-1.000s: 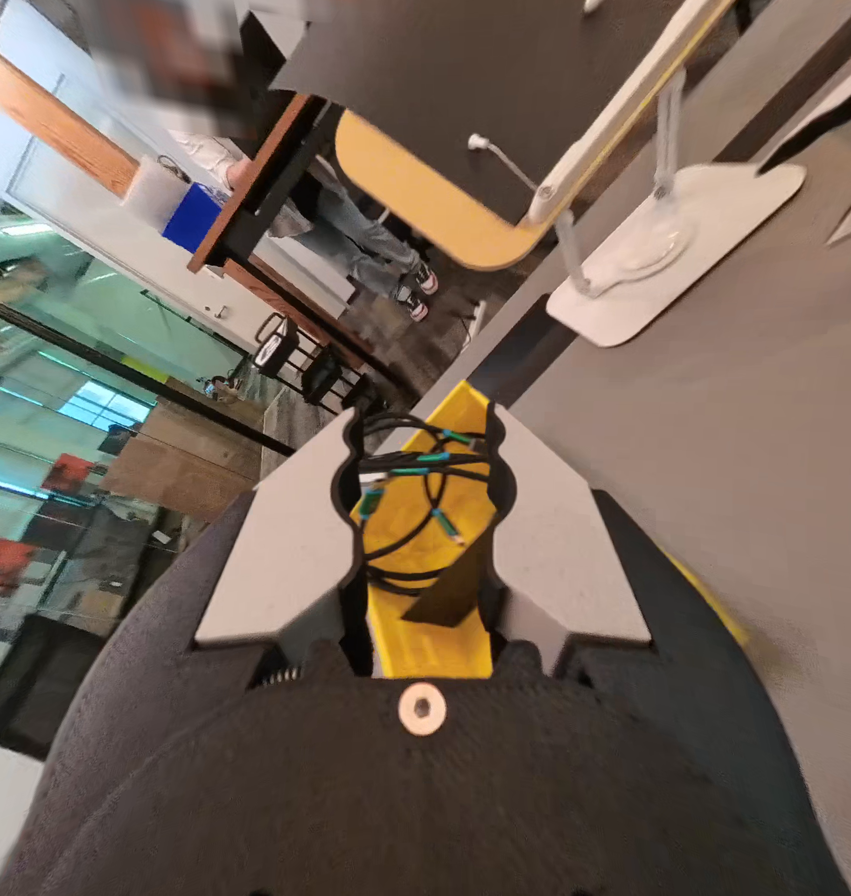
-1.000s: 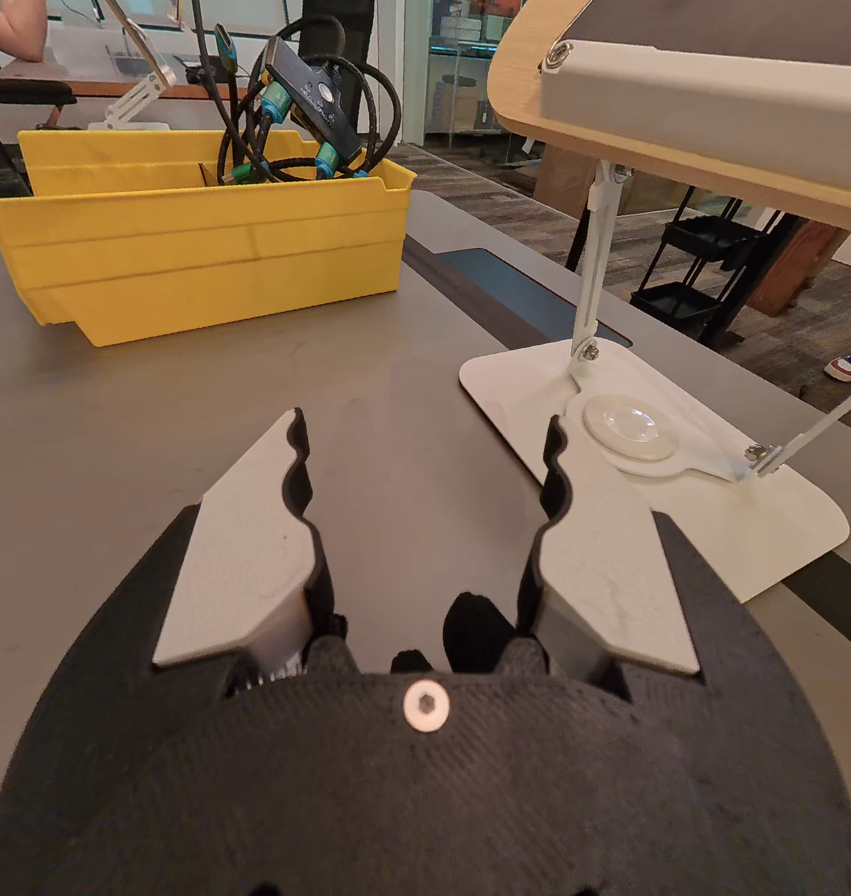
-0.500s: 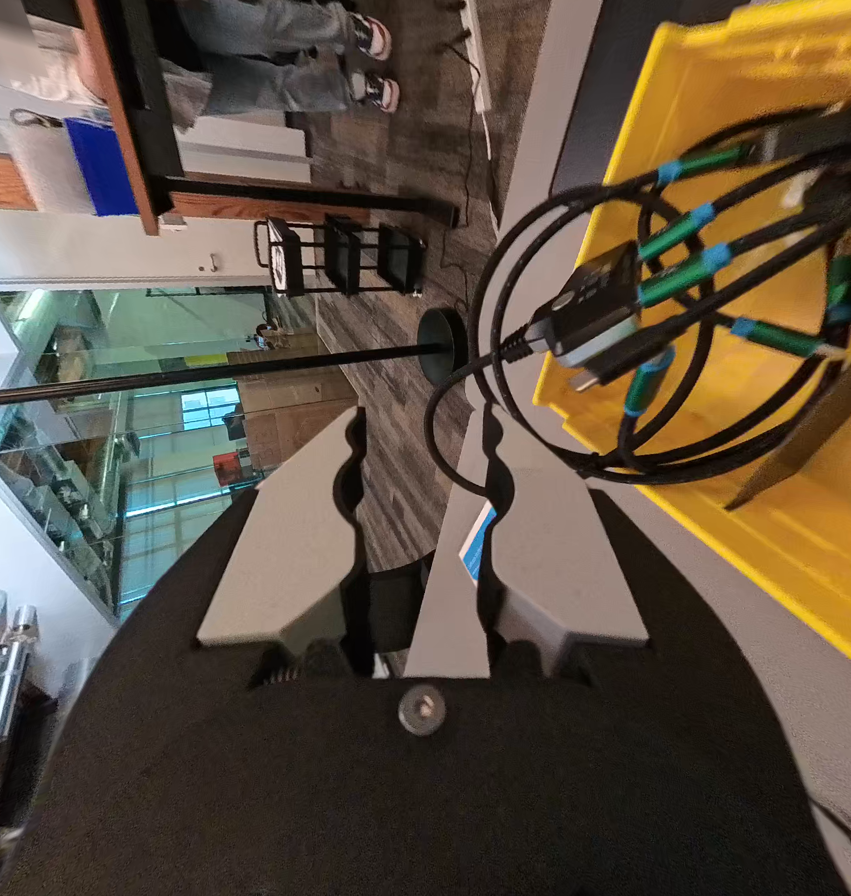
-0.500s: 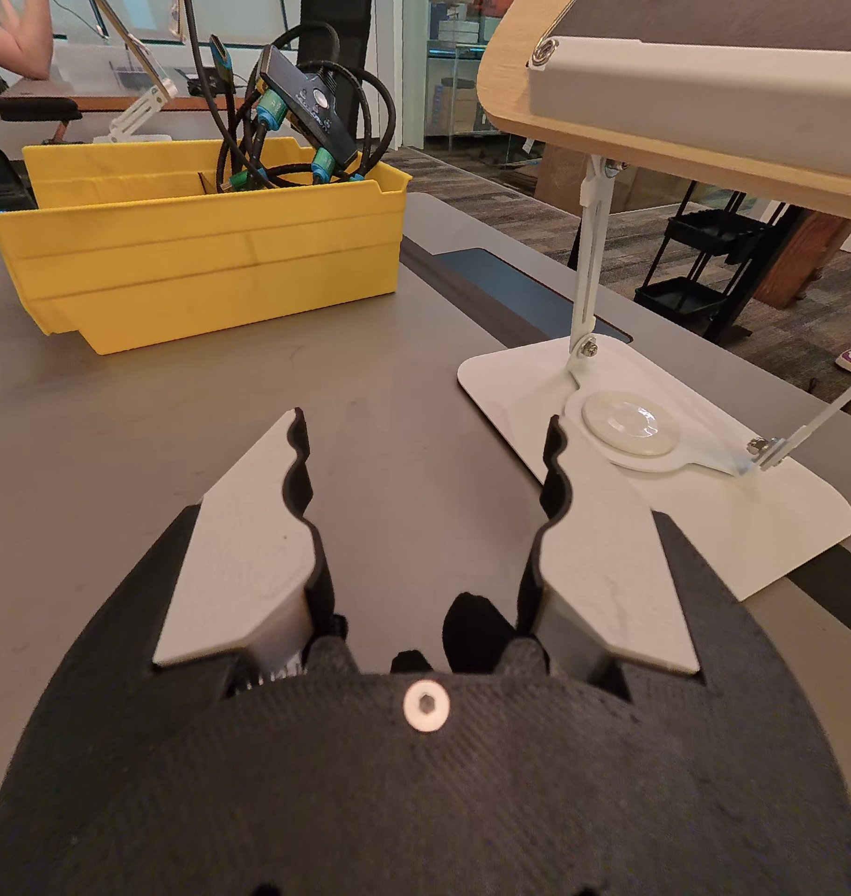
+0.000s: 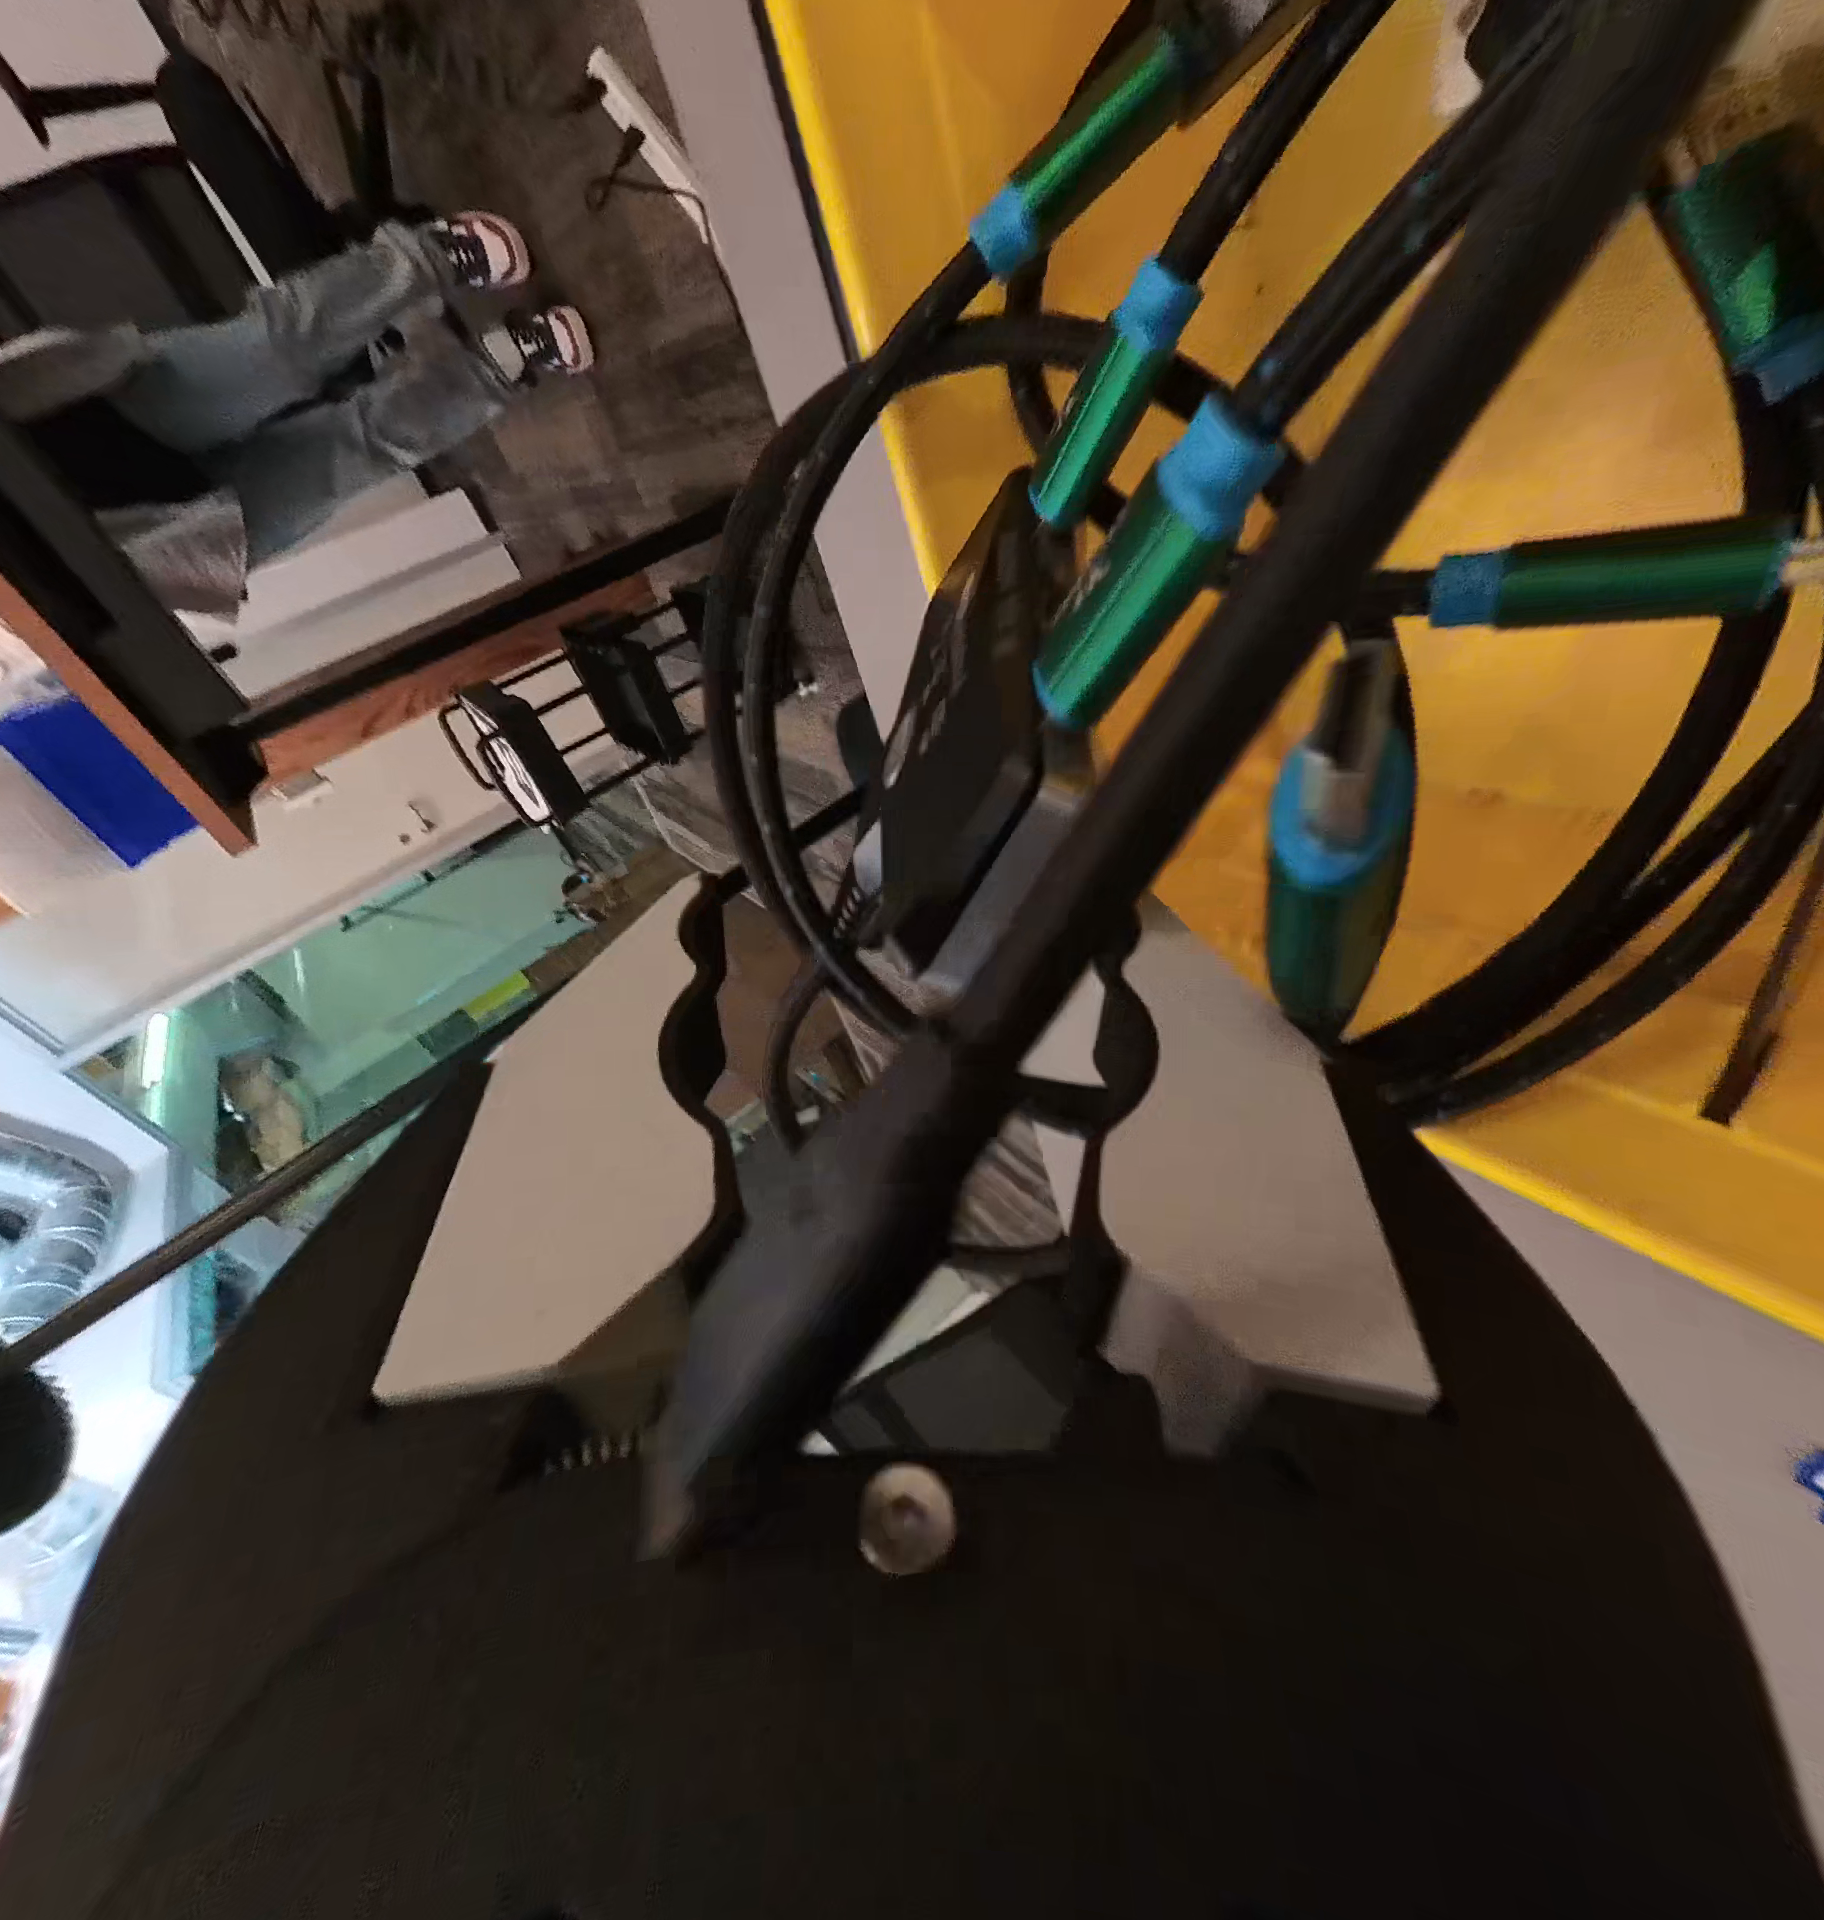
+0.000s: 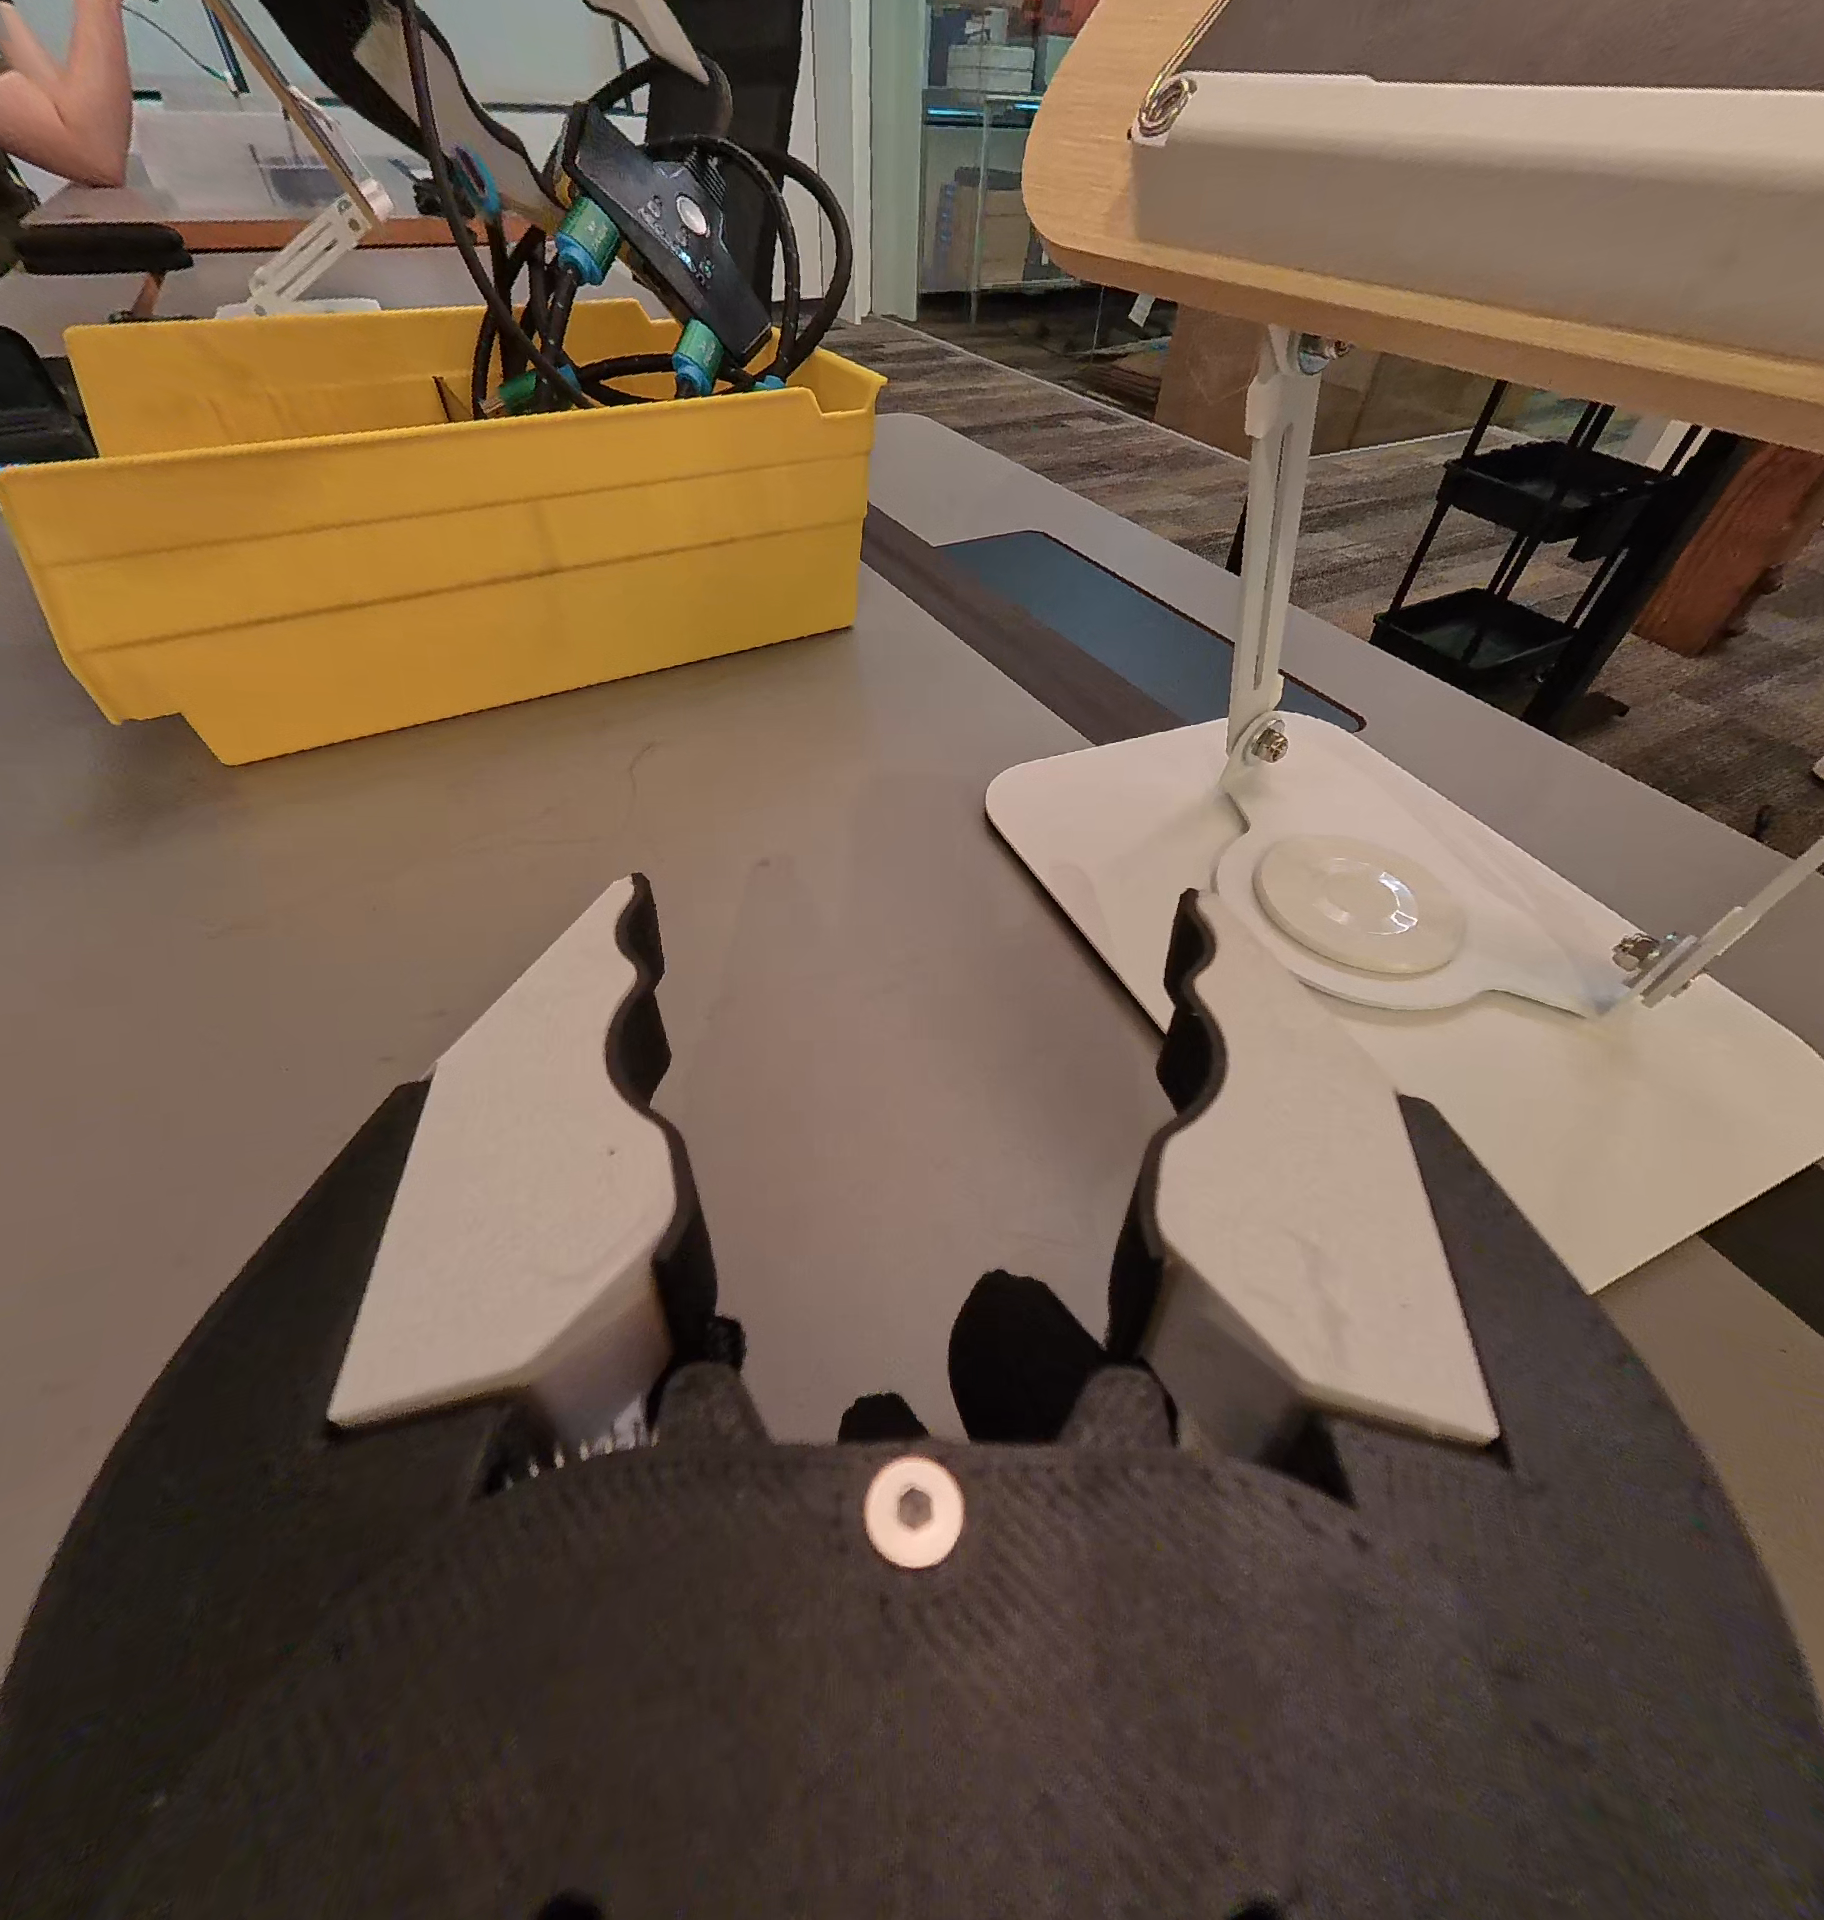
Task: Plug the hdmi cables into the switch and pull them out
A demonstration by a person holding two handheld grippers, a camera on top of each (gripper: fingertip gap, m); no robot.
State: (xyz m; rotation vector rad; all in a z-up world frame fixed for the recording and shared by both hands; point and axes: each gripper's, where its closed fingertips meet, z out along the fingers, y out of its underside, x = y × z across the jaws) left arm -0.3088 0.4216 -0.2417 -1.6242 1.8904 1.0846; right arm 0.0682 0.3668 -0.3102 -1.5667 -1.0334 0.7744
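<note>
Two claws: right claw [image 6: 913, 987] wide over grey table [image 6: 368, 935]; left claw [image 5: 908, 997] grip unclear; carpeted office floor [image 6: 1147, 457].

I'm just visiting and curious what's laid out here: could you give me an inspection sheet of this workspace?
Surface: grey table.
Job's things: black switch propped above the yellow bin, green plugs in it.
Clutter: white stand under a wooden board.
Grippers: right gripper open, empty; left gripper at the bin, grip unclear.
Cables: black HDMI cables looped in the bin; one runs between the left fingers.
Surroundings: black cart, a person's arm.
</note>
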